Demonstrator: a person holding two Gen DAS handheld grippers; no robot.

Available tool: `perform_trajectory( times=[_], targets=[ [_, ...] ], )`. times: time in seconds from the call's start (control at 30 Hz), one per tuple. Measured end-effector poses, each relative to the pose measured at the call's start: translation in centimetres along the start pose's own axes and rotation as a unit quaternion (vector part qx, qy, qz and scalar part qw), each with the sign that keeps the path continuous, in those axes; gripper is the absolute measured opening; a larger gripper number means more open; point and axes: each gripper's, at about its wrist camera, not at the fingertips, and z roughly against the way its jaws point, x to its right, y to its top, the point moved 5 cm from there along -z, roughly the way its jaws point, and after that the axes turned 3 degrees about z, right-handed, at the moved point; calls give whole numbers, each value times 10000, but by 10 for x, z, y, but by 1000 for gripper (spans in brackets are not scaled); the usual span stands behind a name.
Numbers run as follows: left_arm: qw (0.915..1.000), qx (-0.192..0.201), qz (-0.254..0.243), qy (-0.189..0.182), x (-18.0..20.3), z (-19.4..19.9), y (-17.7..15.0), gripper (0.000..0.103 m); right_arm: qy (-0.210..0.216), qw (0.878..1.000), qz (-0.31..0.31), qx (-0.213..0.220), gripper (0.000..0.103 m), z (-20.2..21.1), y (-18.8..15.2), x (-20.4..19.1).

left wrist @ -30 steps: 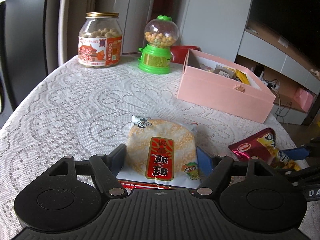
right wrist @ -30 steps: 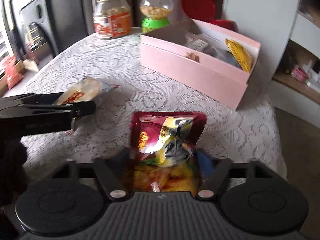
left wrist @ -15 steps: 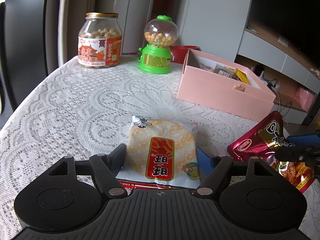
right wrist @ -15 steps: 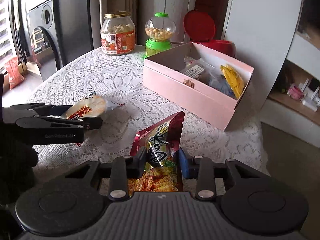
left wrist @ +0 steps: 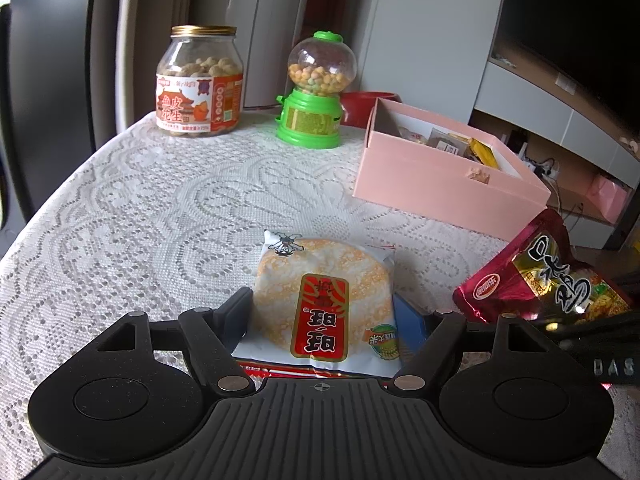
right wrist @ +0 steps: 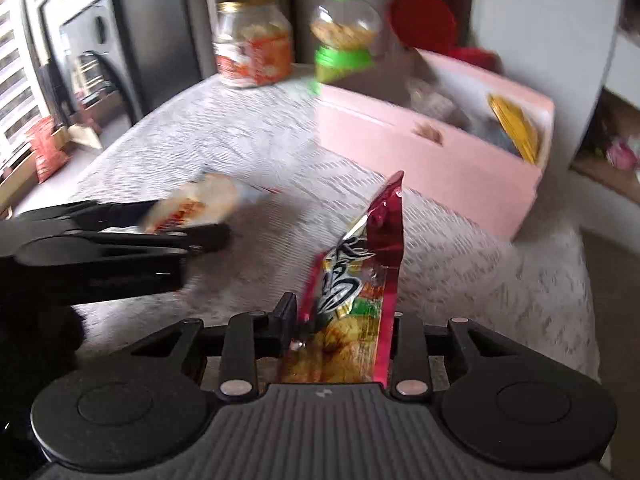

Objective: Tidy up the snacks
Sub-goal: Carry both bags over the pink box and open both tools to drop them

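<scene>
My left gripper (left wrist: 322, 312) has its fingers on both sides of a round rice cracker packet (left wrist: 322, 300) that rests on the lace tablecloth (left wrist: 160, 220); whether they press it I cannot tell. My right gripper (right wrist: 344, 320) is shut on a red snack bag (right wrist: 356, 292) and holds it upright above the table. That bag also shows at the right edge of the left wrist view (left wrist: 536, 280). An open pink box (left wrist: 444, 184) holding several snacks stands at the back right, and shows in the right wrist view (right wrist: 432, 160). The left gripper with the cracker packet (right wrist: 192, 208) lies at the left of the right view.
A peanut jar (left wrist: 200, 84) and a green candy dispenser (left wrist: 316, 92) stand at the table's far edge. A red bin (right wrist: 424, 24) is behind the box. The table edge drops off at the right, by shelving (left wrist: 560, 128).
My right gripper has closed on the red bag, lifted it off the table and turned it upright, moving forward. The left gripper and the cracker packet have not moved.
</scene>
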Motion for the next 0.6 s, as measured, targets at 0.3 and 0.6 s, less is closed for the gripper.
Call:
perform_trajectory(
  times=[0.3, 0.6],
  targets=[
    [10000, -15, -57, 37, 1, 0, 0, 80, 484, 9984, -254, 143, 18, 25, 14, 8],
    [9979, 263, -6, -599, 7, 19, 20, 80, 451, 9970, -346, 516, 18, 63, 24, 29]
  ],
)
